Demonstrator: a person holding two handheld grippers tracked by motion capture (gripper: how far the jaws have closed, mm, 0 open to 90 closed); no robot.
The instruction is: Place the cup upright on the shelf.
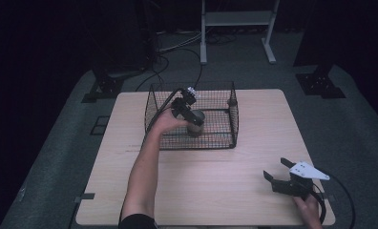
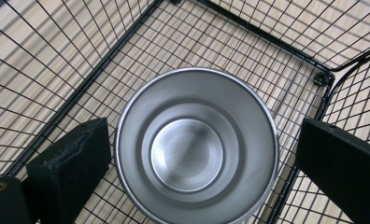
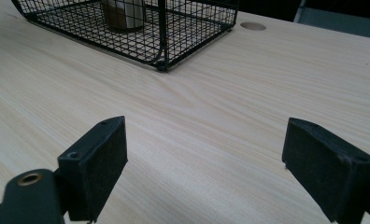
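While the left claw hangs over the cup, the scene reads as follows.

Left claw [image 2: 192, 154]: it points down into the wire basket, its two black jaws standing apart on either side of the metal cup; a narrow gap shows between each pad and the cup's rim, so nothing is clamped.
Left claw seen from above [image 1: 189, 110]: held by the person's left hand [image 1: 165, 120], with the forearm reaching up from the bottom edge and the cable arching over the basket's near left wall.
Metal cup [image 2: 195, 145]: upright, mouth open upward, empty inside, standing on the basket's mesh floor between the left jaws; in the high view [image 1: 195, 123] it sits towards the middle of the basket.
Wire basket [image 1: 234, 114]: black mesh, open on top, standing on the far half of the table, slightly left of centre.
Right claw [image 3: 204, 154]: jaws wide apart with nothing between them, low over bare wood and aimed towards the basket.
Right claw seen from above [image 1: 278, 171]: at the near right corner of the table, well apart from the basket, held by the right hand [image 1: 307, 206].
Table [image 1: 254, 143]: pale wood grain, with a small round hole [image 3: 253, 26] just beyond the basket's corner in the right gripper view.
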